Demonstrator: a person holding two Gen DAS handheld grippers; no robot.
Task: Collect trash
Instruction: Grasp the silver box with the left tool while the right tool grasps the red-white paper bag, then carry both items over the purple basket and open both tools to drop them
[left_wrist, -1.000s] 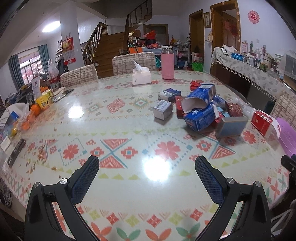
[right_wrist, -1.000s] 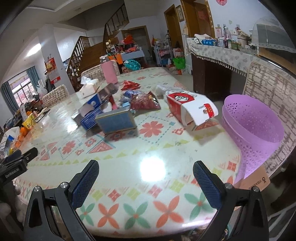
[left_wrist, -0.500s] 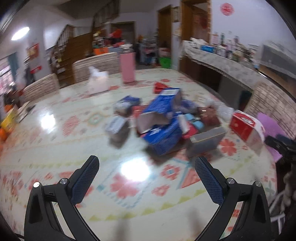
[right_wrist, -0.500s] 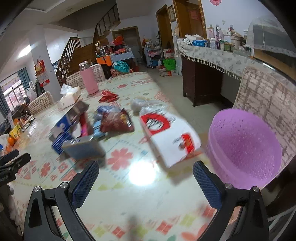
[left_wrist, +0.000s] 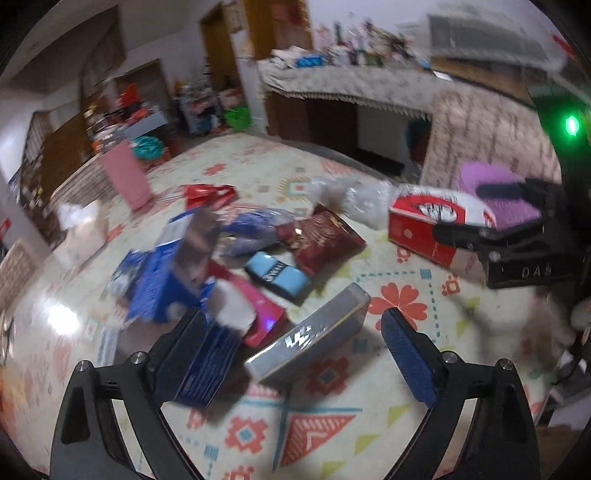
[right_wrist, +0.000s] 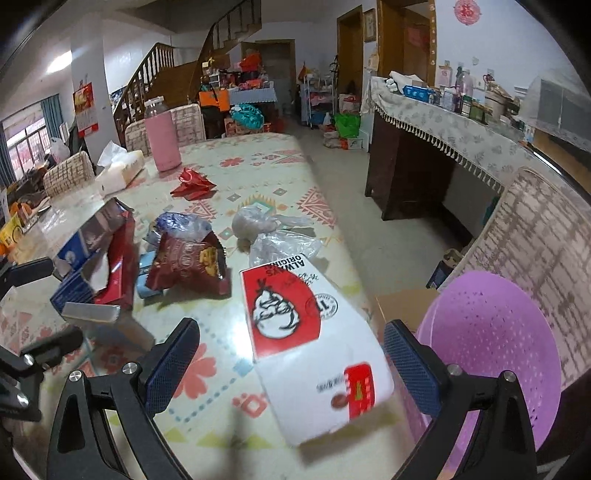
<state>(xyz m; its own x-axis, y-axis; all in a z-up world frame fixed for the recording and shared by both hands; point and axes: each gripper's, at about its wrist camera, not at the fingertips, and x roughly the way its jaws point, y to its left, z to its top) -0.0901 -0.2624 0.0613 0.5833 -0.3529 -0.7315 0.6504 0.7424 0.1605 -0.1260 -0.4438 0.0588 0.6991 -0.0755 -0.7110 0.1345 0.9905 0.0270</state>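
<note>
Trash lies heaped on the patterned table (right_wrist: 258, 162). My left gripper (left_wrist: 295, 354) hangs over a flat grey box (left_wrist: 310, 339); its jaws are closing, the box lies between them, and the pads stand clear of it. My right gripper (right_wrist: 291, 369) is open around a red-and-white carton (right_wrist: 295, 332) at the table's edge, with no pad touching it. A purple perforated basket (right_wrist: 487, 362) sits just right of that carton. Behind lie a dark red snack bag (right_wrist: 184, 266), blue cartons (left_wrist: 166, 280), a light blue pack (left_wrist: 277, 273) and clear plastic bags (right_wrist: 269, 229).
A red wrapper (right_wrist: 192, 184), a pink bottle (right_wrist: 162, 140) and a tissue box (right_wrist: 118, 170) stand farther back on the table. A woven chair (right_wrist: 535, 236) is behind the basket. A cloth-covered sideboard (right_wrist: 443, 147) lines the right wall.
Both grippers have come in over the trash pile. The left one swung right and rolled, and the grey box now lies between its fingers. The red-and-white carton now lies between the right fingers.
</note>
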